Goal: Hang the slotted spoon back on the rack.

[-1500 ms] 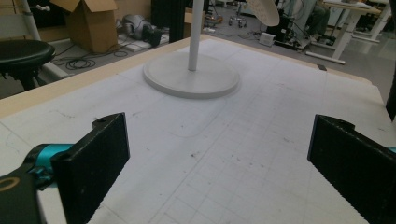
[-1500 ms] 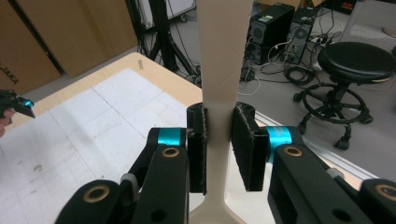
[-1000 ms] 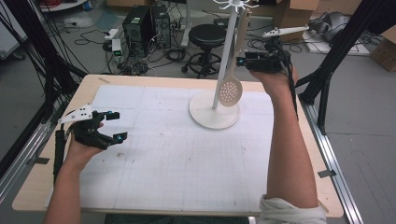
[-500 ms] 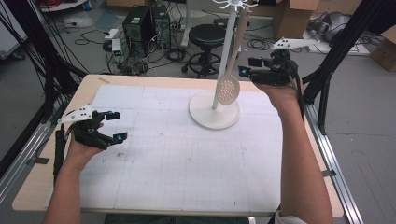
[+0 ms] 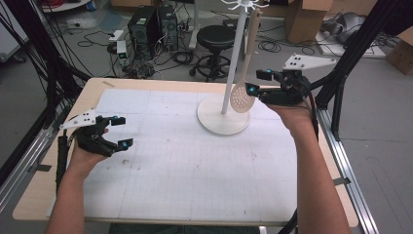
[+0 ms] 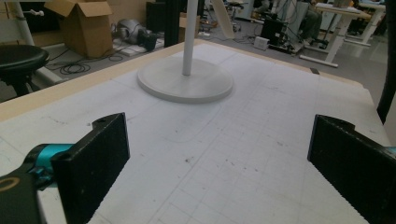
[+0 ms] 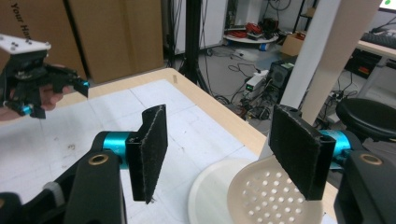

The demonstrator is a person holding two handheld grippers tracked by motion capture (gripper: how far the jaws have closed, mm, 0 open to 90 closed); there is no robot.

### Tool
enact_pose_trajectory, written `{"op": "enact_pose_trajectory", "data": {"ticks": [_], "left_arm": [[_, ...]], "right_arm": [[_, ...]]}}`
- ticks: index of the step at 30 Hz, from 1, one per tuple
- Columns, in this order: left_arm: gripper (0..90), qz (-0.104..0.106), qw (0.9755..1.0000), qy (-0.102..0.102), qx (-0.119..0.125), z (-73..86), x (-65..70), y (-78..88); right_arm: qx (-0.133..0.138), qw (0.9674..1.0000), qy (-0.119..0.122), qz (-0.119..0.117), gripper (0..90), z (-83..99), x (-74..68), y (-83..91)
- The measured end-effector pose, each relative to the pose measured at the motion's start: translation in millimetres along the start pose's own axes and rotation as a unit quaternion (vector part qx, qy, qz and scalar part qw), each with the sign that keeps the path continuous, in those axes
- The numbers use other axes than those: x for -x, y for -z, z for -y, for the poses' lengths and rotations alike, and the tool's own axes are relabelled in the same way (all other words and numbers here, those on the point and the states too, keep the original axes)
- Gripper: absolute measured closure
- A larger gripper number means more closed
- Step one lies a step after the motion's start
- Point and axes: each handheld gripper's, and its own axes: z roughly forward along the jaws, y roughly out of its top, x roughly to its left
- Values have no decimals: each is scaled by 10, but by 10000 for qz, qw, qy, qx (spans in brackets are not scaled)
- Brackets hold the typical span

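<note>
Hanging from the white stand (image 5: pixel 233 63), the slotted spoon (image 5: pixel 241 96) has its bowl just beside the right gripper (image 5: pixel 258 83), whose jaws are wide apart and empty. The left gripper (image 5: pixel 119 131) rests well apart on the gridded mat (image 5: pixel 185 165), jaws spread wide and holding nothing. Behind the table are a black stool (image 5: pixel 215 36) and cables on the floor.

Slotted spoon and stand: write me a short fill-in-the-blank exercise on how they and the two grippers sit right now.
1. The slotted spoon hangs from the top of the white ____.
2. The right gripper is held beside the spoon's bowl with its fingers ____.
3. The left gripper hovers over the white gridded ____, fingers apart and holding nothing.
4. The bowl of the spoon is full of small ____.

Missing words: stand; open; mat; holes
</note>
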Motion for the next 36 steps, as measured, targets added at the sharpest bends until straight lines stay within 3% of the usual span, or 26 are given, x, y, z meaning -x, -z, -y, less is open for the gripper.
{"op": "enact_pose_trajectory", "data": {"ticks": [14, 22, 36], "left_arm": [[61, 95, 10000, -28, 9, -1, 14, -16], [62, 164, 9998, -49, -66, 8, 32, -60], [61, 304, 9995, -46, -54, 22, 37, -103]], "right_arm": [[81, 9998, -92, -179, 289, 463, -144, -8], [146, 9991, -296, -260, 249, 739, -196, -67], [62, 9986, -275, -448, 200, 1160, -384, -174]]}}
